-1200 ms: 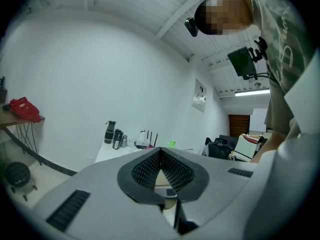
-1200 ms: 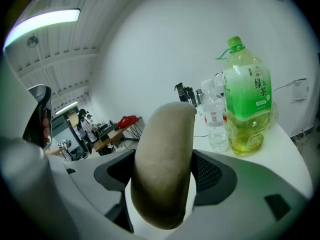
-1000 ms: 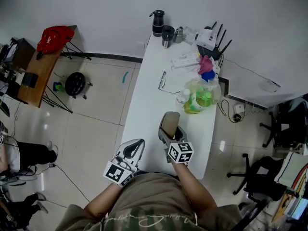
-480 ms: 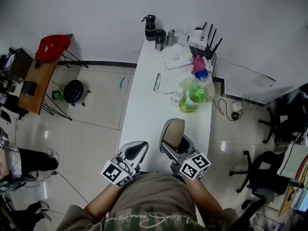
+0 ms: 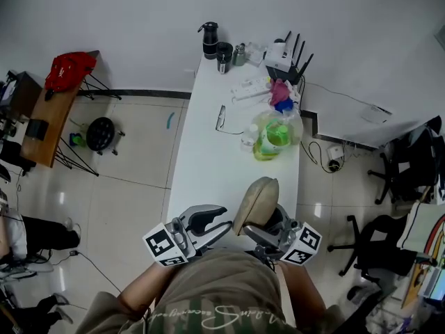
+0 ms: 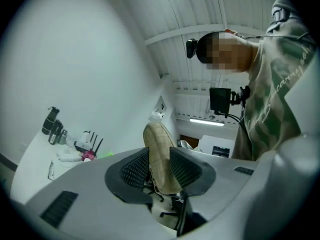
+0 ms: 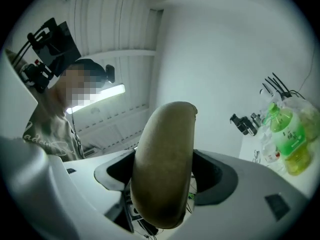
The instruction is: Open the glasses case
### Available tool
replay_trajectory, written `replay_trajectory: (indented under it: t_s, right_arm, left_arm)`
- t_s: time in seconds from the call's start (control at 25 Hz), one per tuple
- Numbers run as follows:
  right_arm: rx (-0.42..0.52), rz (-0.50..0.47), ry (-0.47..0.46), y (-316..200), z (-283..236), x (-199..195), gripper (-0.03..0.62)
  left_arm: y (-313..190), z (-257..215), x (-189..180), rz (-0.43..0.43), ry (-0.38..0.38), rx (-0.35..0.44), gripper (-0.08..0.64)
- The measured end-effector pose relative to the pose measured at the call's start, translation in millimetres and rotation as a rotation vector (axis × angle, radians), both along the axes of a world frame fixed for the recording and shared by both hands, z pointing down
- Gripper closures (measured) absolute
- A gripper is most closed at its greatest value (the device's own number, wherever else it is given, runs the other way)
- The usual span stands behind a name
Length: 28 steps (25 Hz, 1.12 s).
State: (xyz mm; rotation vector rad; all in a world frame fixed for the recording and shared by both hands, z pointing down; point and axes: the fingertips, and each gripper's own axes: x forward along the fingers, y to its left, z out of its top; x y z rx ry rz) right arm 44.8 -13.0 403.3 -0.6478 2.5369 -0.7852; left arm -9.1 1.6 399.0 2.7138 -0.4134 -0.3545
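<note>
A tan oval glasses case [image 5: 256, 202] is held up off the white table [image 5: 208, 165], close to the person's chest. My right gripper [image 5: 268, 226] is shut on its lower part, and in the right gripper view the case [image 7: 165, 164] fills the space between the jaws. My left gripper [image 5: 224, 223] points at the case from the left and its jaws are opening. In the left gripper view the case's narrow edge [image 6: 159, 156] stands in the gap between the two pads [image 6: 134, 170]. The case looks closed.
Further up the table lie a pair of spectacles [image 5: 220, 117], a green bottle in a plastic bag [image 5: 272, 136], a power strip [image 5: 250, 87], a router [image 5: 281, 54] and a black flask [image 5: 208, 39]. An office chair [image 5: 410, 165] stands to the right.
Both grippers rose and drew in toward the person. The case came up with the right gripper and tilted. The left jaws parted and closed in on the case's edge.
</note>
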Motion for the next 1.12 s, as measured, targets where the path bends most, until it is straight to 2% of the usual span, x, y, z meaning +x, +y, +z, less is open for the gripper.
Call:
replay_trajectory:
  t_s: [0.16,0.28,0.4,0.52,0.64,0.8,0.96,1.12]
  right_arm:
    - [0.022,-0.024,0.008,7,-2,1,0.245]
    - [0.030,-0.033,0.011,10,-2,4,0.245]
    - [0.047,-0.052,0.000,14,-6,6,0.245]
    - [0.070,-0.101,-0.053,22,-12,5,0.245]
    - [0.088,-0.172,-0.122,31,-20,5,0.245]
    - [0.119,-0.232,-0.176,41,-26,9,0.245]
    - [0.177,-0.269,-0.239,52,-36,15,0.245]
    - [0.235,-0.296,-0.250,61,-44,11,0.245]
  left_arm:
    - [7,0,8,0.057,0.009,0.016,0.425]
    - [9,1,11,0.068,0.012,0.000,0.425]
    - [15,-2,15,0.129,0.031,-0.015,0.424]
    - [22,-7,16,0.188,0.085,-0.043,0.419]
    - [30,-13,18,0.240,0.122,-0.055,0.377]
    - [38,-19,25,0.271,0.145,-0.067,0.362]
    - [45,-23,34,0.323,0.166,-0.122,0.323]
    - [51,-25,35,0.352,0.157,-0.136,0.277]
